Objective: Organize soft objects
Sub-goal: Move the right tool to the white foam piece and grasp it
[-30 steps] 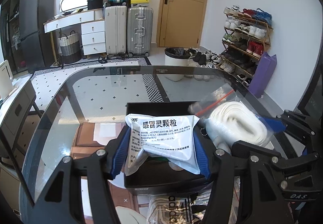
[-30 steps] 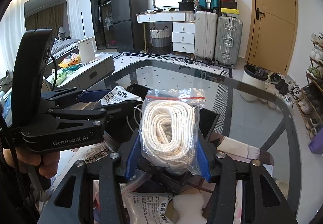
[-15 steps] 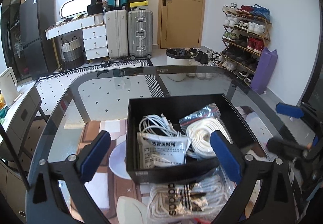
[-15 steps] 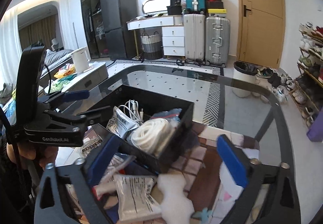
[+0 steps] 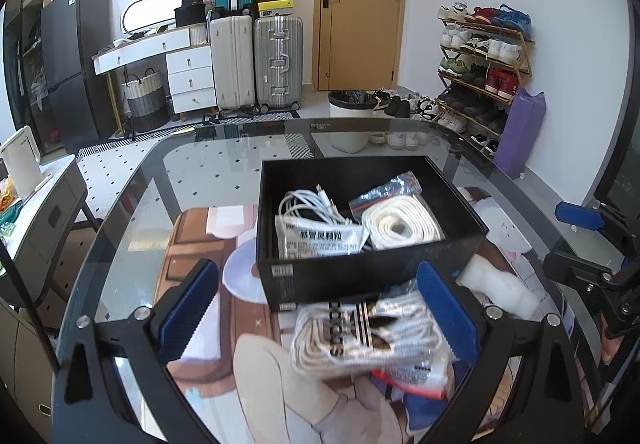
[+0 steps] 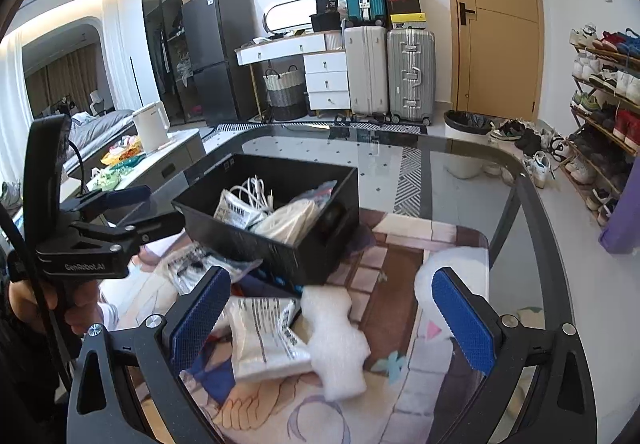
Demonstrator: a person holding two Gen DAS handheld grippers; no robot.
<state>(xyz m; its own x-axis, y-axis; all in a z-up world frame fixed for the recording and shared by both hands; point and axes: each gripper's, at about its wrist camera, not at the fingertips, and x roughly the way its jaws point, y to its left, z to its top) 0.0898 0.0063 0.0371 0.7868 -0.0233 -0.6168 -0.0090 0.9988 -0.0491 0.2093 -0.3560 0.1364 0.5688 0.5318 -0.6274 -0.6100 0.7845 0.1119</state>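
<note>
A black box (image 5: 372, 272) (image 6: 276, 244) stands on the glass table. It holds a white medicine sachet (image 5: 320, 240), a bagged white rope (image 5: 400, 222) and a white cable (image 5: 308, 204). My left gripper (image 5: 316, 312) is open and empty, over an adidas bag of white laces (image 5: 360, 336) in front of the box. My right gripper (image 6: 328, 318) is open and empty, over a white sachet (image 6: 264, 340) and a white foam piece (image 6: 336, 340). The left gripper also shows in the right wrist view (image 6: 132, 212).
A printed mat (image 6: 400, 276) lies under the glass. The foam piece also shows right of the box (image 5: 500, 284). The right gripper stands at the right edge (image 5: 592, 244). A side table with a kettle (image 6: 150, 126) stands left. A bin (image 5: 348, 120) and shoe rack (image 5: 480, 64) stand beyond.
Both grippers opened and let the sachet and the bagged rope drop into the box. Both then pulled back toward the near side of the table.
</note>
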